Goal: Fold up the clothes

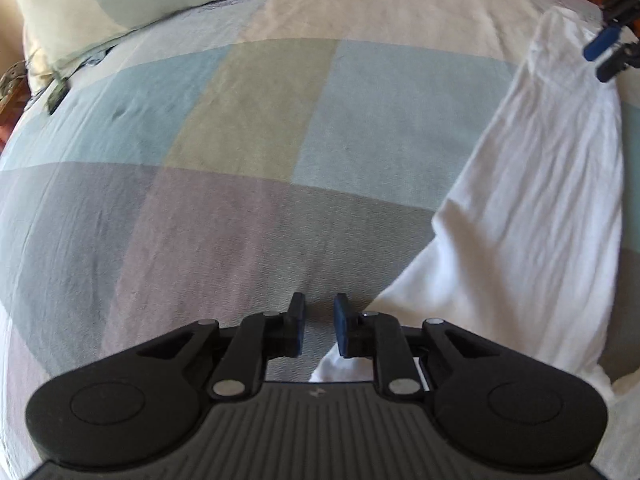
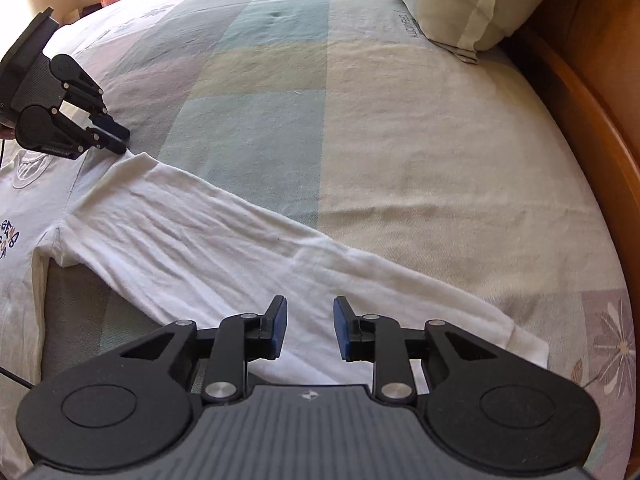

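While the white long-sleeved shirt (image 2: 224, 248) lies flat on the patchwork bedspread (image 2: 360, 128), its one sleeve stretches out straight to the right, with the cuff (image 2: 528, 344) near the right edge of the bed. The right gripper (image 2: 306, 330) hovers over the middle of this sleeve, jaws moderately apart and holding nothing. The left gripper (image 2: 116, 136) is at the shoulder seam, jaws narrow but with a gap, also empty. I judge that a clean fold needs the sleeve taken near the cuff and carried over the body while the shoulder is pinned. Far of the sleeve is much free bedspread; the wooden bed frame (image 2: 608, 128) and pillow (image 2: 472, 0) limit the right side.
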Tool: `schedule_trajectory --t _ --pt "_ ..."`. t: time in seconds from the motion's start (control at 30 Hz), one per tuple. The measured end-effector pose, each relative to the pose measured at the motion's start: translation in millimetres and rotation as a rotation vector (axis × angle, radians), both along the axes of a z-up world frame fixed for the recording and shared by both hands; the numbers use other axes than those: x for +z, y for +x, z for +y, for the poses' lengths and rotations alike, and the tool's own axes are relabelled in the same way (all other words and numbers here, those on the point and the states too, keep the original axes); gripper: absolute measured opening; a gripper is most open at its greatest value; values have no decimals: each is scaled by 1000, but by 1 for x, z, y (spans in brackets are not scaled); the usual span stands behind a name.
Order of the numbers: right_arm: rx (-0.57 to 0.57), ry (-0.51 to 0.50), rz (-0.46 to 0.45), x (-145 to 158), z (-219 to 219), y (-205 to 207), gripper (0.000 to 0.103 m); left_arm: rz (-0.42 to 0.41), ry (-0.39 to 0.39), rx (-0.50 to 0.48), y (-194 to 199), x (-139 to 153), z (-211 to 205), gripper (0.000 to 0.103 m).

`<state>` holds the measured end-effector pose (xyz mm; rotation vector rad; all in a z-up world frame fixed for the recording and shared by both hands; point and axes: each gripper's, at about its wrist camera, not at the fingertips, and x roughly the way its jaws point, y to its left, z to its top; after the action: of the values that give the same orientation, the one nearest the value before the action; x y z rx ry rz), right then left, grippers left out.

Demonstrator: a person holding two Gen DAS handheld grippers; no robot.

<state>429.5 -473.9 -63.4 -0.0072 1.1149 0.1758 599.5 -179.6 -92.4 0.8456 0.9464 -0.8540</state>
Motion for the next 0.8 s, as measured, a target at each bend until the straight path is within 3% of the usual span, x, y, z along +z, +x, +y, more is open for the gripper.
schedule_trajectory --t 0.07,0.17,0.27,0.33,0.4,0.47,0.53,0.7,0.8 --pt "-43 6 10 -2 1 -10 38 42 -33 -3 -7 3 -2 14" --pt "-128 19 6 -2 2 -20 58 106 -84 -6 -18 6 -6 19" --pt "-189 54 2 -5 7 -22 60 169 -134 -10 -29 10 -9 24" --pt "-211 57 -4 -6 12 -21 60 154 -97 50 -25 -6 -12 25" --pt "-221 61 -18 -5 19 -20 63 133 -173 147 -14 -7 -6 26" --pt "-224 64 -31 -4 22 -22 67 101 -187 234 -6 -6 -3 29" --pt "-231 65 -24 -5 23 -27 69 123 -208 271 -4 -2 3 29" --pt "-270 70 10 -9 22 -45 69 106 -236 258 -20 18 24 28" --pt "-305 88 19 -11 21 -55 70 183 -229 265 -24 16 36 33"
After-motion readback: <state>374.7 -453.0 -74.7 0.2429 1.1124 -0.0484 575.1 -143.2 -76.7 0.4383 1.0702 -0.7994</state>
